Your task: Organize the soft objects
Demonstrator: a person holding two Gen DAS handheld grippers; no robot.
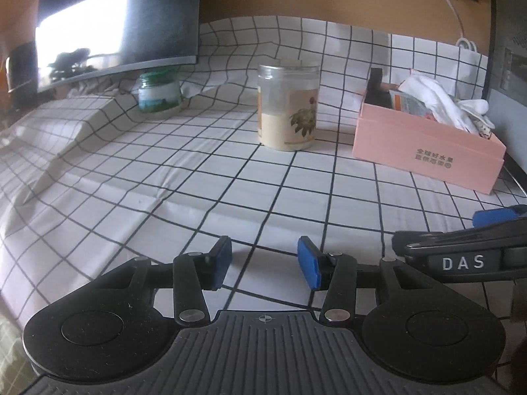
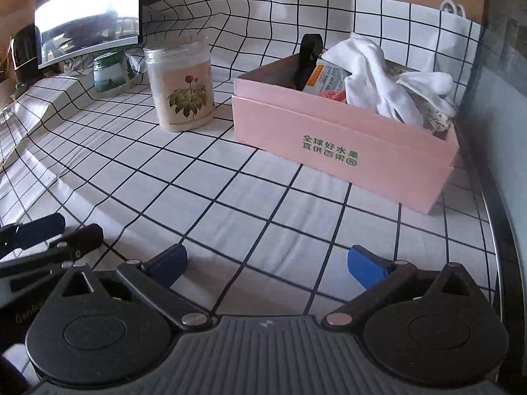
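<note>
A pink cardboard box (image 2: 346,144) (image 1: 425,146) stands on the checked tablecloth at the right. White cloth items (image 2: 372,72) (image 1: 434,98) are heaped in it, beside a patterned fabric piece (image 2: 438,118), an orange-and-white packet (image 2: 326,77) and a black object (image 2: 308,56). My right gripper (image 2: 266,265) hovers low over the cloth in front of the box, open wide, with nothing between its blue pads. My left gripper (image 1: 265,258) is to its left, open about halfway and empty. The right gripper's fingers (image 1: 461,240) show at the right edge of the left wrist view.
A clear jar (image 1: 288,105) (image 2: 181,85) with a flower label and pale contents stands left of the box. A small green-lidded jar (image 1: 159,93) (image 2: 110,74) sits farther back under a monitor (image 1: 115,23). A grey wall (image 2: 504,98) and the table's edge (image 2: 500,250) bound the right side.
</note>
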